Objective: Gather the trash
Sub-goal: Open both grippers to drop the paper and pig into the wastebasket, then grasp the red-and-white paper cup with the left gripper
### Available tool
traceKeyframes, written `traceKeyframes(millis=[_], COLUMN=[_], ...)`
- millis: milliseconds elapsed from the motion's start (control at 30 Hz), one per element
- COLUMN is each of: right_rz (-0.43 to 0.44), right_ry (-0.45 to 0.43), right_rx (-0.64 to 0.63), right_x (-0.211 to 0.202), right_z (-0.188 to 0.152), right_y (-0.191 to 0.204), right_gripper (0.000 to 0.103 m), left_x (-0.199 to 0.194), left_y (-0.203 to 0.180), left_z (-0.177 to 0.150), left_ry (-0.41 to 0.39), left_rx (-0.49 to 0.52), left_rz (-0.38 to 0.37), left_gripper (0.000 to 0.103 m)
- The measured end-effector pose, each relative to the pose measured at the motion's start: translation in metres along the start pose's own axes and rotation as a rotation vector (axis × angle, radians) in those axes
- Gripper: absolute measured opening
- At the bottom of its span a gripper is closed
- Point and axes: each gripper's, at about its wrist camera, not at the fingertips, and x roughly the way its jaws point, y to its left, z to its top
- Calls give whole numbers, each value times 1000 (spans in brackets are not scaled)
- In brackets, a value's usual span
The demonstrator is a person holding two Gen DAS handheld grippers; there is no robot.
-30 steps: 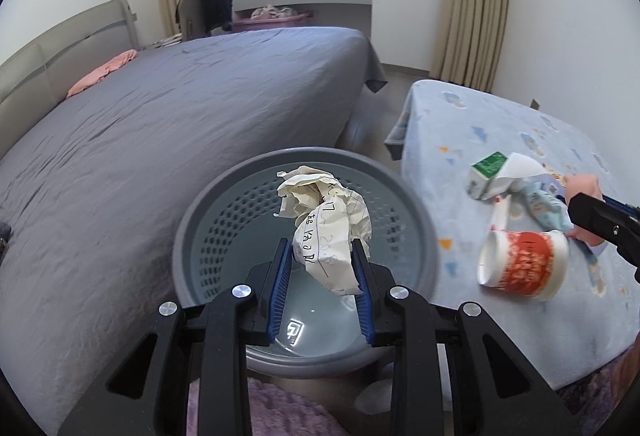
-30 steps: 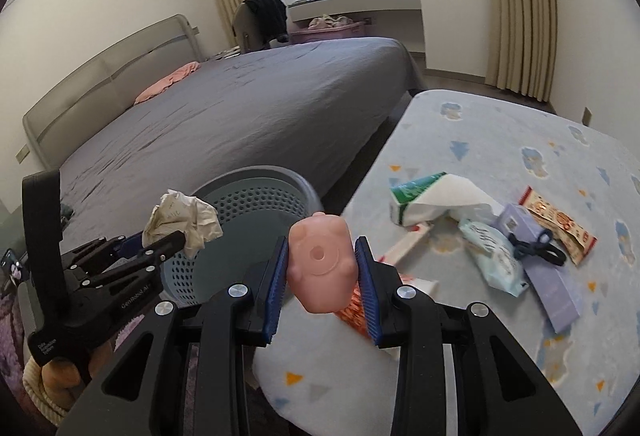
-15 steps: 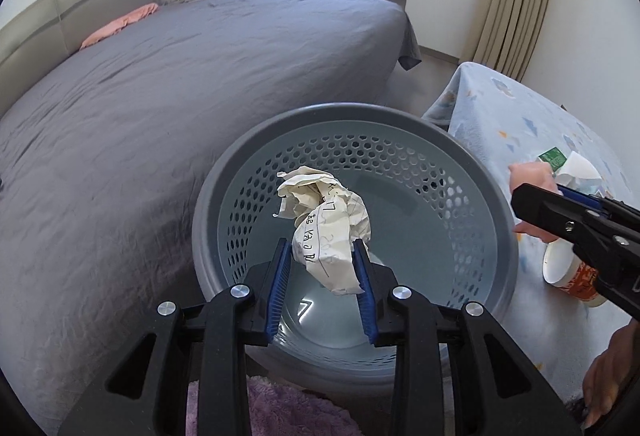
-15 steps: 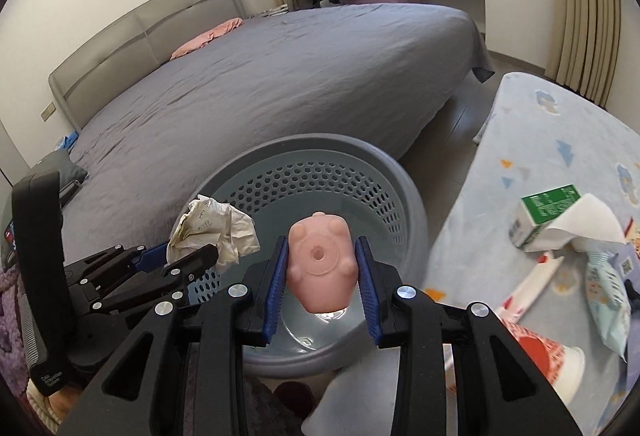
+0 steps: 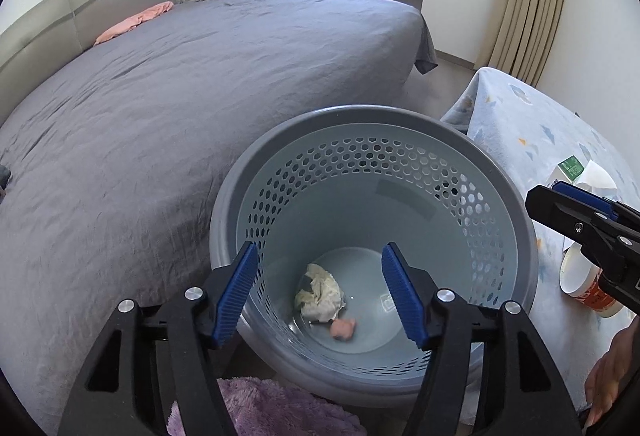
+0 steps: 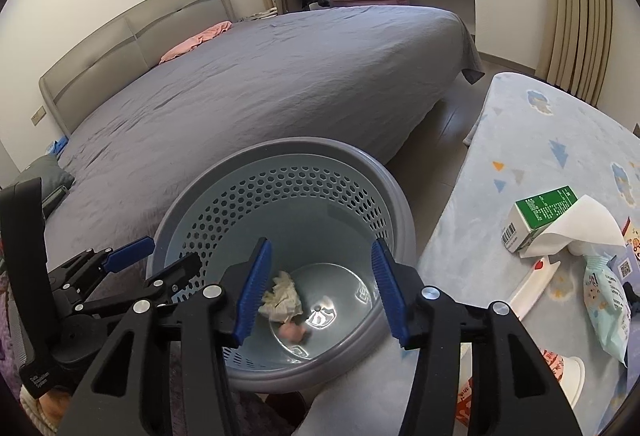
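Progress of the trash collection, read left to right. The left tongs [image 5: 316, 296] hang over the grey perforated basket [image 5: 360, 116], jaws opening with nothing between them. On the basket floor lie the crumpled paper ball [image 5: 320, 298] and, touching or just beside it, a small pink item [image 5: 343, 328], blurred enough that its kind is uncertain; both count as collected. The right tongs [image 6: 320, 292] are likewise over the basket, jaws opening and empty.

Further right, the bench [image 6: 540, 140] carries what is left: a green carton [image 6: 536, 218] with a white tissue [image 6: 576, 228] draped against it, a pale wipes pack [image 6: 604, 304], a white-and-red strip [image 6: 532, 288], and a red-printed cup [image 6: 560, 372] on its side near the front edge. Judged from this, the task is at an early-to-middle stage.
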Motion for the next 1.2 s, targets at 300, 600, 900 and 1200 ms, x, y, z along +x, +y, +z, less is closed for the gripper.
traceKeyframes(millis=[300,600,900,1200], right_rz=[0,-20,-54,-77], right_ry=[0,-25,-82,-110], right_rx=[4,-1,-13,2], right_x=[-5,-17,-42,-66], right_z=[-5,-11,-17,-25], right_y=[2,-1,2,-5], right_gripper=[51,56,63,64], left_x=[-4,-17,-38,-53], left_y=[3,5,4,-6], left_z=[-9,-15,-17,-20], left_ry=[6,-18,-59,-75], left_rx=[-22,-33,-33,-12], left_rz=[19,48,63,51], left_gripper=[67,74,85,88])
